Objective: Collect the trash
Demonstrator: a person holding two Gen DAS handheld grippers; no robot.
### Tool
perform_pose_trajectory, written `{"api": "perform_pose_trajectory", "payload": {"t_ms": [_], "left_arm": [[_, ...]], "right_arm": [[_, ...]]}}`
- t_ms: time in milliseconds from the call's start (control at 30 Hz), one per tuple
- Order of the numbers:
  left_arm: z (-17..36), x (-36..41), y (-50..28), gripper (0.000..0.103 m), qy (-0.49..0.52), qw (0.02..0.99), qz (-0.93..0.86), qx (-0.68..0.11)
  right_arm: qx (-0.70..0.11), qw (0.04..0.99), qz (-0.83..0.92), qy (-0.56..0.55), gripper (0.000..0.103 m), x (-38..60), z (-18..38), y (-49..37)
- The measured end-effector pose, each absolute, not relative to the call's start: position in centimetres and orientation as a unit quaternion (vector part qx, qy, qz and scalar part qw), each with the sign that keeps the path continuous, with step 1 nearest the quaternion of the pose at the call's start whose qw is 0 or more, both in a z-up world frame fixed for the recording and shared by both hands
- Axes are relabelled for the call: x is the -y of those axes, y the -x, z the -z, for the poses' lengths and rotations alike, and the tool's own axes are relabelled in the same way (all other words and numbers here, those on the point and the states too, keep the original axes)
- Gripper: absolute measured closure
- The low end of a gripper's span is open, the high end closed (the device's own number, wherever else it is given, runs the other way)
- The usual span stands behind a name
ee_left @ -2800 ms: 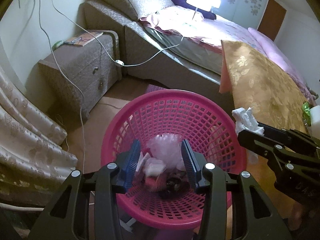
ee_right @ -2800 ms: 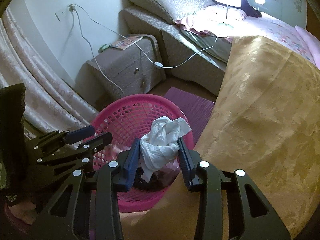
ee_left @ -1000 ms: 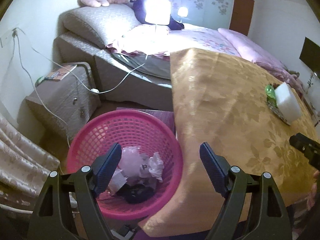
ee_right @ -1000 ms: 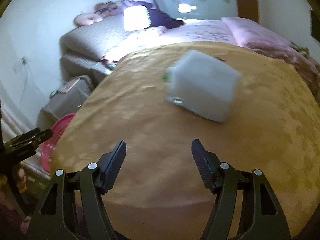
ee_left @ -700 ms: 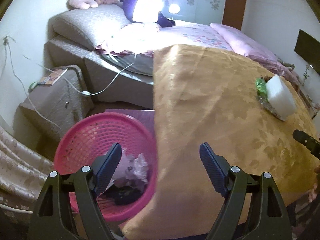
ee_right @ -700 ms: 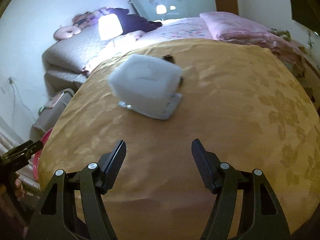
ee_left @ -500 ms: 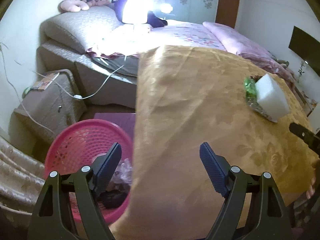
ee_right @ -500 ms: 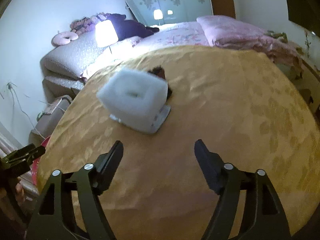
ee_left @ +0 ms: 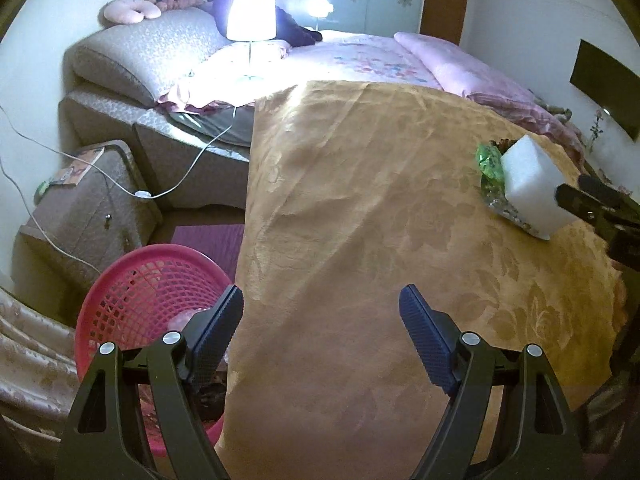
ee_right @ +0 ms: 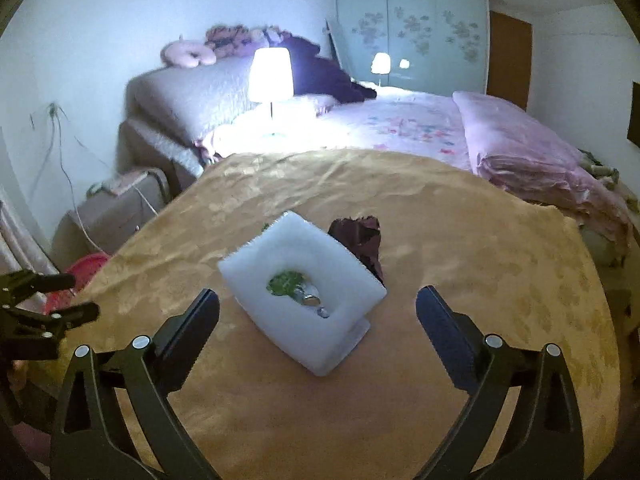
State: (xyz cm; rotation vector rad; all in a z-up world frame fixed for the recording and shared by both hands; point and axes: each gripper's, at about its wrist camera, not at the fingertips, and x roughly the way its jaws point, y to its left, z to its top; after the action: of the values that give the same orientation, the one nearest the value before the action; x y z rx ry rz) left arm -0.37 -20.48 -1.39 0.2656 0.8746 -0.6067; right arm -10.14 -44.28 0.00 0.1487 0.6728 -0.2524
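A gold, flower-patterned cloth (ee_right: 420, 216) covered the counter that filled most of both views, its edge hanging down beside a pink mesh basket (ee_left: 132, 280) on the floor, where crumpled trash (ee_left: 182, 320) lay inside. The left hand-held gripper (ee_left: 320, 332) hung over that edge with its jaws spread and nothing between them. On the cloth sat a white foam block (ee_right: 304, 292) with a hollow centre showing something green (ee_right: 285, 282), possibly a wrapper; a dark reddish crumpled piece (ee_right: 362, 242) lay just behind it, touching or nearly so. The right hand-held gripper (ee_right: 318, 320) pointed at the block, its jaws opening wide, the near end of the block between them but untouched by the pads. Beyond the counter stood a bed (ee_left: 360, 56) with pink floral bedding, a folded pink quilt (ee_right: 532, 152), a padded grey headboard (ee_left: 148, 56) topped with plush toys (ee_right: 216, 46), and a lit table lamp (ee_right: 270, 74). A grey nightstand (ee_left: 84, 208) with a trailing white cable (ee_left: 176, 184) stood by the wall, and pale wardrobe doors with flower motifs (ee_right: 416, 32) closed the far end of the dim room.
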Motion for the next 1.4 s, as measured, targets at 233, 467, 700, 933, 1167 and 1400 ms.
{"api": "perform_pose_trajectory", "payload": {"t_ms": [233,467,700,933,1167,1400], "left_arm": [[1.5,20.6,0.2,0.026,-0.125,0.851,0.29,-0.419],[1.2,20.8,0.2,0.026,-0.113,0.849,0.297,-0.423],[0.4,21.6,0.9,0.026,-0.113,0.847,0.312,-0.415],[-0.6,23.9,1.9,0.026,-0.116,0.845,0.339,-0.397],[-1.2,27.9,2.4,0.026,-0.12,0.833,0.368,-0.396],[-0.9,32.0,1.8,0.026,-0.114,0.821,0.382,-0.409]], "right_arm": [[-0.348,0.93,0.103,-0.06,0.008,43.9,0.6,8.8],[-0.342,0.933,0.092,-0.061,0.024,42.3,0.1,10.1],[-0.328,0.938,0.074,-0.079,0.024,40.5,-0.6,13.6],[-0.341,0.922,0.135,-0.123,0.024,42.0,0.0,17.1],[-0.337,0.9,0.198,-0.193,0.024,45.4,1.9,20.1],[-0.334,0.898,0.224,-0.177,0.024,45.3,2.3,20.9]]}}
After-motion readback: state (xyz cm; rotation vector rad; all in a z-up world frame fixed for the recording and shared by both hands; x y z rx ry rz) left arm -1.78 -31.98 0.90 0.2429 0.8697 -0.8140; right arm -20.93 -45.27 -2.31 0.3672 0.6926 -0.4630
